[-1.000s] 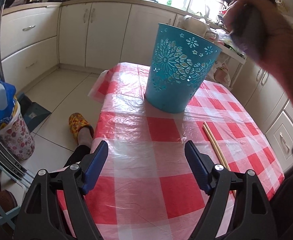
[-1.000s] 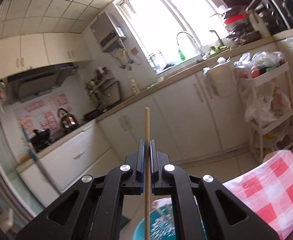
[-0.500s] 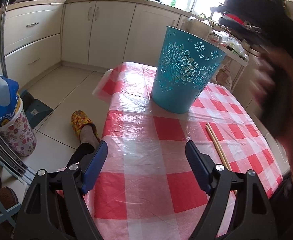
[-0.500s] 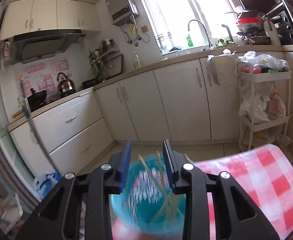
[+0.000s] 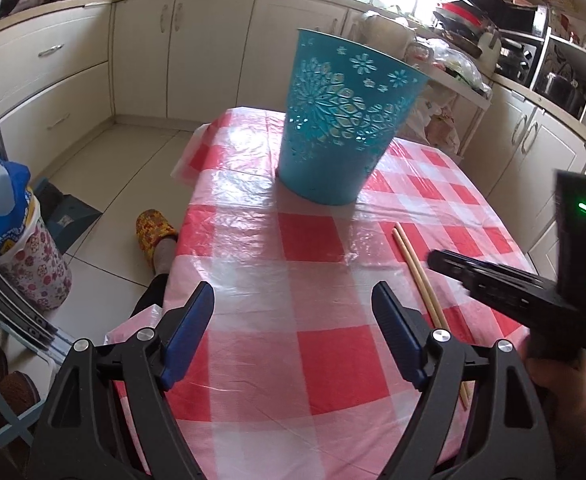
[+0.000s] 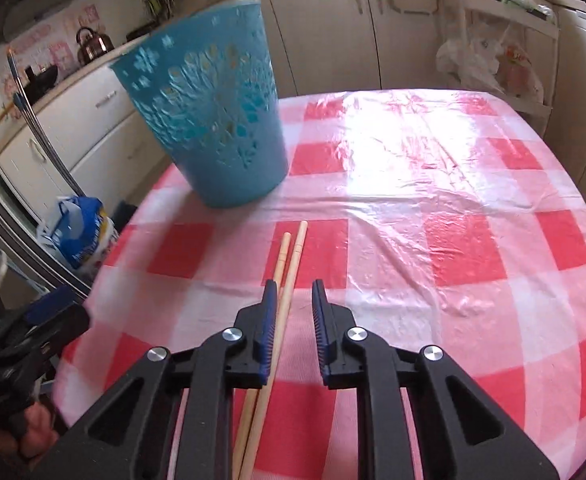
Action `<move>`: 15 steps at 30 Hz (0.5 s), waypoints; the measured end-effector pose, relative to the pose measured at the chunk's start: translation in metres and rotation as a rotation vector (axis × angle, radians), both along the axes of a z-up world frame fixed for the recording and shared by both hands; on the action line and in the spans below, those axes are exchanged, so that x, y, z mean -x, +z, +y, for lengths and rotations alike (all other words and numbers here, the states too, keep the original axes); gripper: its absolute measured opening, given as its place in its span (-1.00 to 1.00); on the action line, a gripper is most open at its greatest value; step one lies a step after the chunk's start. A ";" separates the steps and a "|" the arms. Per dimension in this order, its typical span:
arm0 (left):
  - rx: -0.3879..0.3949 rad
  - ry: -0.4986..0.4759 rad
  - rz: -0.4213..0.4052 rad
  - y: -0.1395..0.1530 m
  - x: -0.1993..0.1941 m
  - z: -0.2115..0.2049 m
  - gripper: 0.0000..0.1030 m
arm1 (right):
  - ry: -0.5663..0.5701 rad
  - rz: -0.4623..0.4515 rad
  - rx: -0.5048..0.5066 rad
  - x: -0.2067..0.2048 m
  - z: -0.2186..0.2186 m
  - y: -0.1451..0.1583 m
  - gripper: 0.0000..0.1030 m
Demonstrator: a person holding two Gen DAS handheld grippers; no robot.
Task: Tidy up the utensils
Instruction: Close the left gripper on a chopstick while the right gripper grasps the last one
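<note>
A teal perforated basket (image 5: 349, 120) stands upright on the red-and-white checked tablecloth (image 5: 293, 260); it also shows in the right wrist view (image 6: 213, 120). Two wooden chopsticks (image 6: 289, 264) lie side by side on the cloth in front of it; they also show in the left wrist view (image 5: 417, 272). My right gripper (image 6: 293, 296) is open and empty, low over the chopsticks, which run under its left finger. My left gripper (image 5: 293, 308) is wide open and empty above the near part of the table. The right gripper's body (image 5: 533, 288) shows at the right of the left view.
Cream kitchen cabinets (image 5: 173, 48) line the back. A white cart with bags (image 6: 493, 48) stands beyond the table. A floral bin with a blue bag (image 5: 9, 232) and a person's foot in a yellow slipper (image 5: 153, 232) are on the floor at left.
The right gripper let a chopstick go over the basket, opened, then came down toward the two chopsticks on the cloth. The left gripper barely moved.
</note>
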State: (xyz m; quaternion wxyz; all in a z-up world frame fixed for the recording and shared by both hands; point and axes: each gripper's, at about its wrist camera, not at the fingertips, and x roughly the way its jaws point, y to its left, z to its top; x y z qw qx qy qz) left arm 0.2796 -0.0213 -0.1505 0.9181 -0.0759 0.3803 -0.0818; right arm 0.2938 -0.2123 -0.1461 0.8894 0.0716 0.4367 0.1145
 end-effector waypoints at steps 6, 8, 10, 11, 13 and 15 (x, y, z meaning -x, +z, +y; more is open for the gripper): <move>-0.018 -0.014 0.006 0.003 -0.002 -0.010 0.52 | 0.049 0.021 0.123 -0.007 0.015 -0.003 -0.74; -0.023 -0.024 0.009 0.005 -0.004 -0.015 0.52 | 0.065 0.027 0.140 -0.001 0.014 -0.002 -0.83; -0.029 -0.040 0.013 0.006 -0.008 -0.024 0.53 | 0.069 0.027 0.155 0.012 0.007 -0.001 -0.84; -0.035 -0.050 0.017 0.006 -0.011 -0.030 0.53 | 0.068 0.027 0.152 0.019 0.003 -0.001 -0.84; -0.050 -0.076 0.030 0.005 -0.018 -0.044 0.53 | 0.052 0.028 0.142 0.033 -0.009 -0.001 -0.85; -0.067 -0.106 0.043 0.003 -0.026 -0.061 0.53 | 0.016 0.029 0.120 0.048 -0.024 -0.001 -0.85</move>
